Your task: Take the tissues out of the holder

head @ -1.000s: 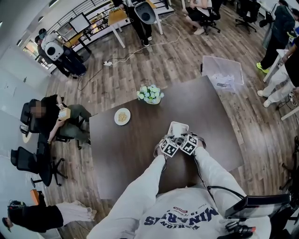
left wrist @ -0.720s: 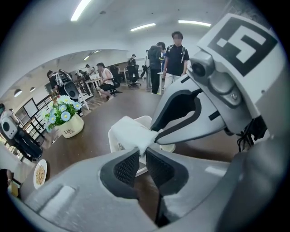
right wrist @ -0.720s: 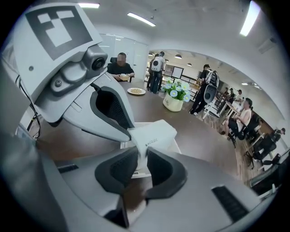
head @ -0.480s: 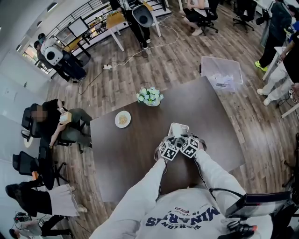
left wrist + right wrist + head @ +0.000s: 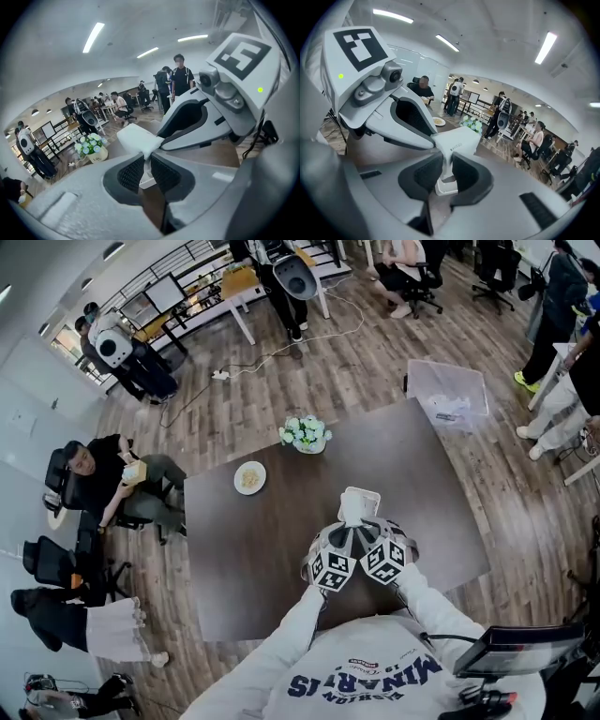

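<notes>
A white tissue pack (image 5: 355,509) is pinched from both sides above the white holder (image 5: 365,493) on the dark table (image 5: 253,559). My left gripper (image 5: 146,164) is shut on the pack's (image 5: 137,139) lower edge, and the holder (image 5: 149,181) shows below between the jaws. My right gripper (image 5: 446,168) is shut on the same pack (image 5: 457,140), the holder (image 5: 446,188) standing under it. In the head view the left gripper (image 5: 347,529) and right gripper (image 5: 368,529) meet tip to tip at the pack.
A pot of flowers (image 5: 303,433) and a small plate of food (image 5: 249,476) stand at the table's far side. A clear bin (image 5: 448,390) sits on the floor past the far right corner. People and office chairs surround the table.
Both grippers have closed on the tissue pack and risen toward the head camera, drawing the pack up from the holder.
</notes>
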### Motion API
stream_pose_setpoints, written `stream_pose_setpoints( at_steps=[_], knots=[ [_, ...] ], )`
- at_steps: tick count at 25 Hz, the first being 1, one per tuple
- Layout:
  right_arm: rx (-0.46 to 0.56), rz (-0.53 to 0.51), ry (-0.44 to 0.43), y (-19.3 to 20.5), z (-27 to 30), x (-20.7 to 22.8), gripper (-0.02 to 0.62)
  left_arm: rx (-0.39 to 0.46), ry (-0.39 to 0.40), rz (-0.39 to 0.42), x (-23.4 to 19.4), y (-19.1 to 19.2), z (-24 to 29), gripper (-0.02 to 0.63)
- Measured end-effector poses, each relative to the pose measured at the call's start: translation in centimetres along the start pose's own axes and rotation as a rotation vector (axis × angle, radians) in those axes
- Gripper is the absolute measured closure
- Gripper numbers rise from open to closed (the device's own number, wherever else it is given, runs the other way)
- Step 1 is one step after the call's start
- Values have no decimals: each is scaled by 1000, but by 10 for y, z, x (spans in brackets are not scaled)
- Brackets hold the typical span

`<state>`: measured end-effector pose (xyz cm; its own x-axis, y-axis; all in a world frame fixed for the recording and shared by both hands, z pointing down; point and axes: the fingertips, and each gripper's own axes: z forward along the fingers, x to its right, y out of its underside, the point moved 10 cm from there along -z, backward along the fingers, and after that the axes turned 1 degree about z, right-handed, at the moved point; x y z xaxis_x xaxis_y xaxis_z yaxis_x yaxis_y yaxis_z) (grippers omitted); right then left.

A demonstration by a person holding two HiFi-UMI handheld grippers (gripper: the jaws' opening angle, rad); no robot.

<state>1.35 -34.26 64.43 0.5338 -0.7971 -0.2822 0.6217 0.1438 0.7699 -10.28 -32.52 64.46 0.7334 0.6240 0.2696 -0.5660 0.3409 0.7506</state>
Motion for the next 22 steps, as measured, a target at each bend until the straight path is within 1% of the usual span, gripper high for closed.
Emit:
stream_pose_setpoints(
  at_steps=[4, 7, 12, 15, 22],
  knots=[
    [70, -46, 22, -34, -50, -22, 525, 52, -62, 2, 11, -18, -64, 555],
    [108, -65, 16, -47, -66, -35, 525, 62, -111, -4, 17, -20, -91, 555],
    [116, -74, -5, -50, -63, -51, 525, 45, -133, -40, 18, -6, -101, 555],
    [121, -79, -17, -54, -62, -57, 525, 42, -143, -46, 16, -2, -108, 555],
    [125, -67, -34, -53, -53, -57, 525, 31, -156, -73, 13, 4, -104, 555]
  ],
)
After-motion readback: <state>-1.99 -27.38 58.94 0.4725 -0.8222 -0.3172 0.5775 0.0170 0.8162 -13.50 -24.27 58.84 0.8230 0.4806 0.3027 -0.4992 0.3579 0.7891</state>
